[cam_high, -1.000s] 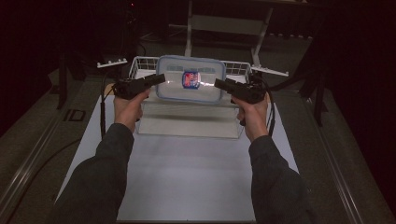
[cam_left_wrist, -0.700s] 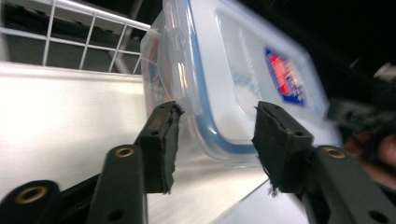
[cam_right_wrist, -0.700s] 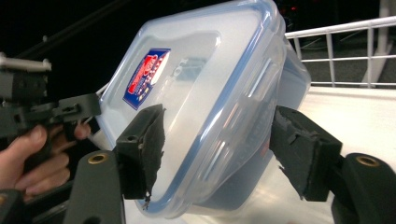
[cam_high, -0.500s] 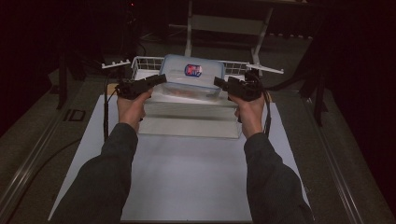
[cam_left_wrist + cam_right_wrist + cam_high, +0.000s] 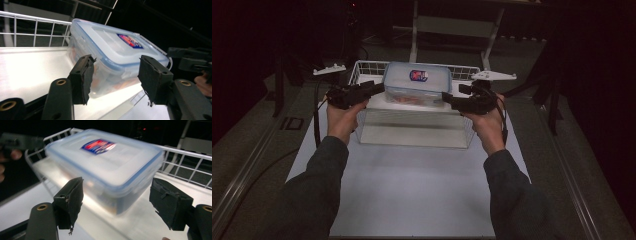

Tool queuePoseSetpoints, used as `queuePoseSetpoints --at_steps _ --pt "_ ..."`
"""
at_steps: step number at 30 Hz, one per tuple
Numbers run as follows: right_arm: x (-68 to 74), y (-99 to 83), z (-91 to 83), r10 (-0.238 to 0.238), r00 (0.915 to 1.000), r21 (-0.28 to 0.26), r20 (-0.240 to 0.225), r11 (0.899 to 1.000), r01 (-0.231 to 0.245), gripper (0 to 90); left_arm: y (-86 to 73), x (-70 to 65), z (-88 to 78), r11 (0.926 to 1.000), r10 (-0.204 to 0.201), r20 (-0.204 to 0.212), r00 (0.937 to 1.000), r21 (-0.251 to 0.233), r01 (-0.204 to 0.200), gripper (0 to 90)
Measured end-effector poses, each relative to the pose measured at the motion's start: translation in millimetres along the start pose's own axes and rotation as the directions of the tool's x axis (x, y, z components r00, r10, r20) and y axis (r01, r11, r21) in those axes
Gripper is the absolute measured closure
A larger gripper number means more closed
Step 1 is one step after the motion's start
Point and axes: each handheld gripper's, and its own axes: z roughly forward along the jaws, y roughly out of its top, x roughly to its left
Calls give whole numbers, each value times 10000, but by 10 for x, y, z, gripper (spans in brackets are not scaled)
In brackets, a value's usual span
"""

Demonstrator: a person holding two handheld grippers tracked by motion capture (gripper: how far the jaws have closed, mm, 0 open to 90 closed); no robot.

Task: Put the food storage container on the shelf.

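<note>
Saw lidded plastic box (image 5: pixel 417 82) resting in white wire basket (image 5: pixel 362 67), toward far side. Left gripper (image 5: pixel 374 89) just beside box's left end, jaws just been opening, spread, pads off box. Right gripper (image 5: pixel 451 99) at right end, jaws spread, clear of box.

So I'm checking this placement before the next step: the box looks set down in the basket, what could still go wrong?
The clear plastic box with the blue-rimmed lid sits in the white wire basket, near its far wall.

1. The left gripper has just been opening, its pads astride the box's corner without pressing; pulling away sideways could drag it.
2. The right gripper stands open around the other end, equally close; a careless retreat might catch the lid's rim.
</note>
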Motion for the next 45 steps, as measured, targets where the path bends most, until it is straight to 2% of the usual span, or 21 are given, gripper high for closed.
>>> queuePoseSetpoints --at_steps 1,2,4,5,6,7,9,11,13,14,15,18,23,27,29,32,34,36,39,43,45 --pt "0 0 0 0 10000 0 0 10000 0 268 -4 -13 -20 9998 187 -52 9998 71 -186 433" --pt "45 -17 -36 -292 9994 181 -195 9994 295 268 -10 -26 -40 9990 401 -150 9991 185 -398 420" --pt "69 -25 -53 -464 9986 283 -250 9985 471 268 -23 -58 -77 9963 768 -274 9967 403 -757 415" --pt "117 -43 -78 -766 9965 488 -338 9957 782 267 -34 -100 -113 9907 1218 -394 9918 658 -1191 404" --pt "117 -43 -78 -766 9965 488 -338 9957 782 267 -34 -100 -113 9907 1218 -394 9918 658 -1191 402" --pt "162 -63 -99 -1015 9939 668 -430 9923 1042 267 -38 -126 -134 9867 1461 -427 9883 782 -1425 397" --pt "185 -77 -113 -1114 9926 724 -475 9908 1146 267 -65 -204 -199 9782 1930 -409 9803 859 -1890 396" --pt "241 -137 -152 -1287 9892 791 -708 9878 1342 263 -131 -270 -269 9724 2217 -300 9746 816 -2187 402" --pt "275 -197 -177 -1449 9863 920 -791 9841 1520 259 -212 -322 -330 9633 2574 -313 9658 875 -2539 400" --pt "275 -197 -177 -1449 9863 920 -791 9841 1520 259 -212 -322 -330 9633 2574 -313 9658 875 -2539 397" --pt "287 -231 -186 -1523 9850 957 -815 9825 1598 257 -317 -350 -398 9573 2762 -257 9608 960 -2726 397" --pt "330 -401 -233 -1648 9819 1193 -935 9772 1754 243 -464 -359 -482 9530 2843 -320 9582 1187 -2788 383" --pt "341 -685 -287 -1544 9832 1297 -974 9775 1663 228 -730 -350 -626 9443 3002 -562 9522 1583 -2884 353" --pt "312 -995 -394 -884 9895 1016 -1147 9898 1002 223 -966 -317 -769 9426 2936 -689 9535 1870 -2767 312" --pt "303 -1154 -456 -782 9911 1068 -1078 9902 897 217 -1101 -299 -845 9394 2992 -870 9502 2017 -2773 301" --pt "296 -1351 -563 -826 9930 1235 -842 9880 927 207 -1304 -258 -961 9420 2880 -1131 9509 2122 -2600 290" --pt "294 -1456 -643 -892 9934 1359 -726 9858 984 193 -1431 -241 -1039 9411 2947 -1403 9452 2141 -2617 276" --pt "294 -1560 -725 -967 9936 1453 -582 9839 1042 178 -1557 -221 -1127 9445 2916 -1621 9427 2045 -2571 268" --pt "274 -1723 -830 -1025 9943 1538 -305 9824 1060 167 -1741 -184 -1239 9500 2888 -2103 9340 1835 -2524 260" --pt "231 -1920 -942 -857 9962 1224 121 9890 836 167 -1806 -146 -1275 9508 2922 -2476 9238 1792 -2527 236" --pt "213 -1963 -960 -891 9958 1318 228 9876 853 166 -1809 -143 -1271 9545 2849 -2523 9247 1628 -2497 234"
